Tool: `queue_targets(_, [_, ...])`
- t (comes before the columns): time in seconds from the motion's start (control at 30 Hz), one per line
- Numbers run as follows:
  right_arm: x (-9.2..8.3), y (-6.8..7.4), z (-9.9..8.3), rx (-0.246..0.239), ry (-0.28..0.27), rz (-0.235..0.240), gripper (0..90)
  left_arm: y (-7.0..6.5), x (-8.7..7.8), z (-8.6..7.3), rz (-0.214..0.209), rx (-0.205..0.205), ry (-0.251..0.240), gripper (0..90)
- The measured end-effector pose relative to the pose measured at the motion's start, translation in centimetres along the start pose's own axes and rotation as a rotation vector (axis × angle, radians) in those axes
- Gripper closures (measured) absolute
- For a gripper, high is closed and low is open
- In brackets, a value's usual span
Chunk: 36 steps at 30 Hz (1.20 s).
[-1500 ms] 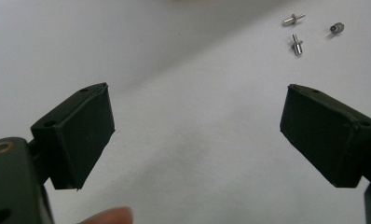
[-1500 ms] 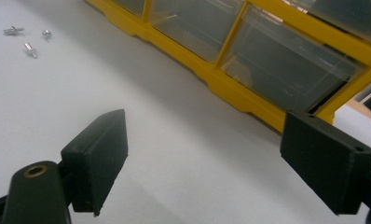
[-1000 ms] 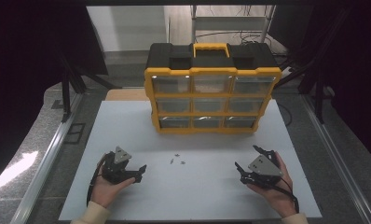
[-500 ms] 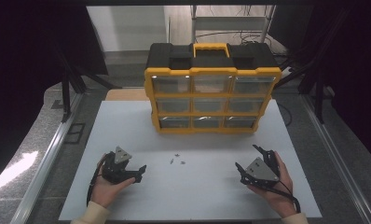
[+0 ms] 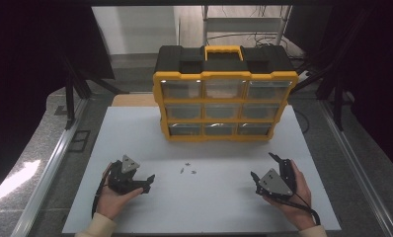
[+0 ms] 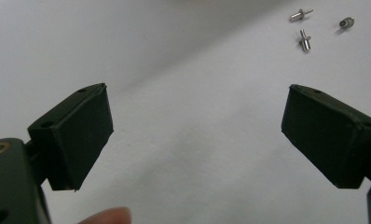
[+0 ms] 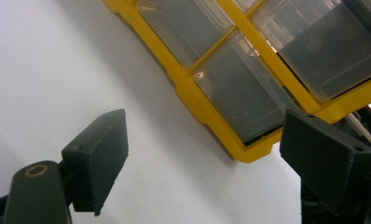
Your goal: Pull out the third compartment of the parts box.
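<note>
Standing upper centre, yellow drawer organizer (image 5: 225,94), contents unclear; lower corners, left gripper (image 5: 146,181) and right gripper (image 5: 264,168), jaws apart, near small metal pins (image 5: 187,169).

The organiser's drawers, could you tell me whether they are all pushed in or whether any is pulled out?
All pushed in: the nine clear drawers sit flush within the yellow organiser frame in the high view.
</note>
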State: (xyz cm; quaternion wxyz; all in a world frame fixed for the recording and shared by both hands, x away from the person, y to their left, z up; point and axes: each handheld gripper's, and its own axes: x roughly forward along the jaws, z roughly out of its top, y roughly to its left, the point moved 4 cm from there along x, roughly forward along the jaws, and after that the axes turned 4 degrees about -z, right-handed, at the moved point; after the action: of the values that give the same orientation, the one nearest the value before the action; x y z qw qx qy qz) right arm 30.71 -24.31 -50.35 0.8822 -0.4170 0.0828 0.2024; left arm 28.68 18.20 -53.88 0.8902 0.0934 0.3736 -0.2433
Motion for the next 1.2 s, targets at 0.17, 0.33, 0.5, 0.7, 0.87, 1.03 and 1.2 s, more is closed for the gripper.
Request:
queue_targets(0.17, [-0.05,-0.09,-0.02,-0.025,-0.012,-0.016,15.4,-0.06,0.06,-0.01,0.001,0.002,0.001,9.6])
queue_targets(0.33, [-0.17,-0.18,0.11,-0.04,-0.02,-0.042,15.2,-0.05,0.11,-0.03,0.003,0.004,0.004,9.6])
queue_targets(0.5, [-0.21,-0.34,0.13,-0.066,-0.03,-0.063,14.6,-0.12,0.16,-0.03,-0.001,0.01,0.009,9.6])
queue_targets(0.7, [-0.16,-0.35,-0.03,-0.107,-0.038,-0.071,13.5,-0.17,0.2,-0.05,0.001,0.01,0.008,9.6])
queue_targets(0.87, [-0.07,-0.42,-0.07,-0.145,-0.054,-0.099,12.9,-0.11,0.21,-0.08,0.002,0.014,0.013,9.6])
queue_targets(1.03, [-0.1,-0.44,0.0,-0.15,-0.059,-0.102,11.8,-0.15,0.25,-0.09,0.001,0.015,0.014,9.6])
queue_targets(1.2, [-0.15,-0.31,0.1,-0.18,-0.055,-0.114,9.5,-0.15,0.3,-0.1,0.001,0.016,0.016,9.5])
